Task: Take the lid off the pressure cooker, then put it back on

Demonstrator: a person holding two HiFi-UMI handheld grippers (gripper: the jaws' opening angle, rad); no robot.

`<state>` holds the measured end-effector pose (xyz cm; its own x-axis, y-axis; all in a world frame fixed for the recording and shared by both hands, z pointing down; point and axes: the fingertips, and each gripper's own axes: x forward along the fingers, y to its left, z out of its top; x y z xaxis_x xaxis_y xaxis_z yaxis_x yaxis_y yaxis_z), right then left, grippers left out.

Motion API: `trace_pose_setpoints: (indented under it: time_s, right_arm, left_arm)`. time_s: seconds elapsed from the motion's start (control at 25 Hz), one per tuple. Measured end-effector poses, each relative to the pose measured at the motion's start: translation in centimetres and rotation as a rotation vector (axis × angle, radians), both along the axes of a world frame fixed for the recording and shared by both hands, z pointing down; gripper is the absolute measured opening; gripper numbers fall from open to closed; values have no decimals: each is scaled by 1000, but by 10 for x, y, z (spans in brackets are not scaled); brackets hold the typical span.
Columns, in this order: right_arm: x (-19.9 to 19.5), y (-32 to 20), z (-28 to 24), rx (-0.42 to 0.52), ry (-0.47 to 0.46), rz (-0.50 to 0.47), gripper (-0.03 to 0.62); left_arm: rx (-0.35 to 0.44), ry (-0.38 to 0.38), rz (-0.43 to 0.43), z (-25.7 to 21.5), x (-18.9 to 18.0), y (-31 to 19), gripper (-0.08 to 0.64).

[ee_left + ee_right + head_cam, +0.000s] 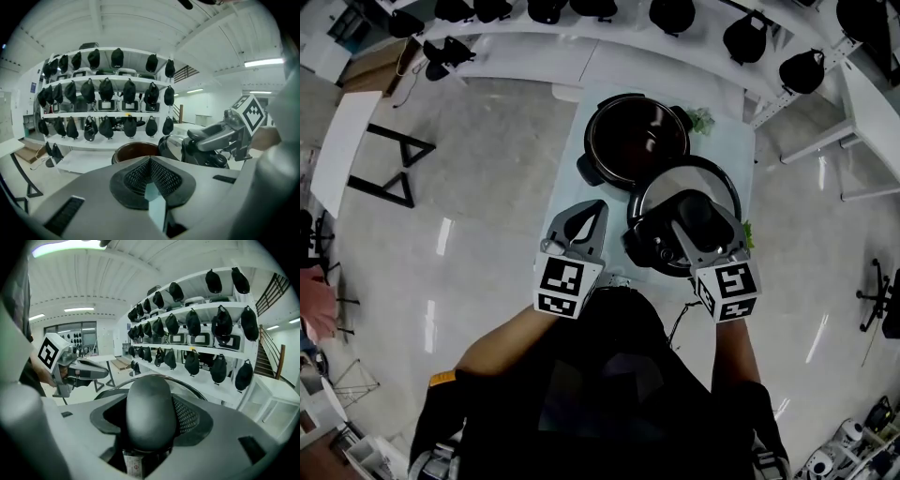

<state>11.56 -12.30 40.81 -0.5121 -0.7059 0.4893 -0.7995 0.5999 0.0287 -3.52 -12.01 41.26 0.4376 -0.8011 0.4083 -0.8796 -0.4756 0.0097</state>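
On the pale table (569, 155) we see the pressure cooker (636, 139) standing open, its dark pot uncovered. The lid (712, 180) is off and sits just beside the pot on its near right. Our right gripper (694, 217) has its jaws clamped on the lid's black handle (151, 408). Our left gripper (592, 214) is alongside, jaws pressed together on nothing.

Pot (636, 141), upper centre: smooth glossy dark inside. Lid (673, 181): shiny metal face; handle (150, 411) smooth matt dark plastic. Left claw (150, 161): matt grey plastic, pads (135, 177) rough black mesh. Floor (487, 187) glossy. Surface (567, 187) pale, matt.
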Motion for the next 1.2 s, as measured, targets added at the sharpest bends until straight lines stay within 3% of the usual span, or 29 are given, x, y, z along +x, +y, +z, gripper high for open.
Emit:
trace_pose_setpoints:
  time_s: [0.4, 1.2]
  right_arm:
    - [-41, -57, -9, 14, 10, -93, 288]
    - [-94, -142, 2, -30, 52, -34, 288]
  left_arm:
    - [30, -2, -108, -11, -47, -29, 8]
    - [28, -17, -41, -7, -95, -111, 8]
